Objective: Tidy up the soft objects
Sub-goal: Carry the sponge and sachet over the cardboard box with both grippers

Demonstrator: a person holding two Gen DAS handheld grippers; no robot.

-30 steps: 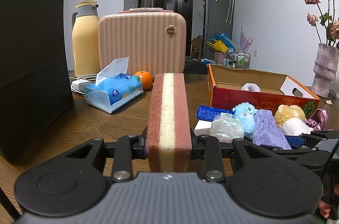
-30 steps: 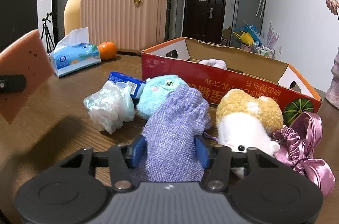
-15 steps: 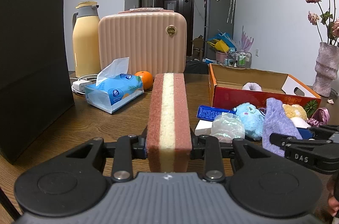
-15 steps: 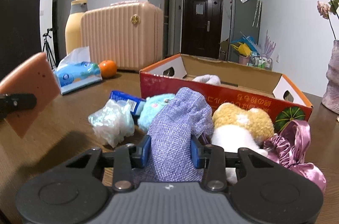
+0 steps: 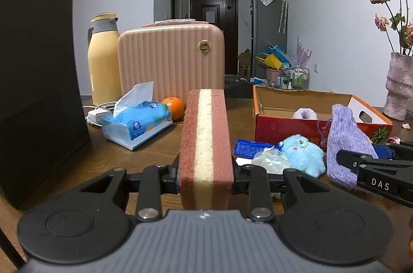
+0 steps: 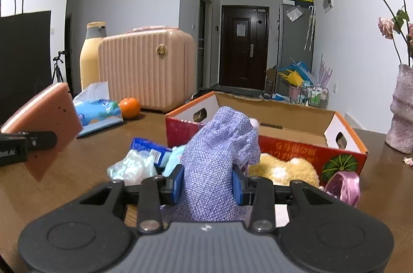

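Our left gripper [image 5: 205,178] squeezes the sponge [image 5: 205,141] at the middle of the frame, and our right gripper [image 6: 208,185] squeezes the purple bag [image 6: 219,156] low in front of the box [image 6: 296,143].

Purple pouch [image 6: 219,159] now higher, off the table, nearer the box [image 6: 296,141].

Upright pink-and-cream sponge [image 5: 205,143] and lilac woven pouch [image 6: 219,162], both held above table.
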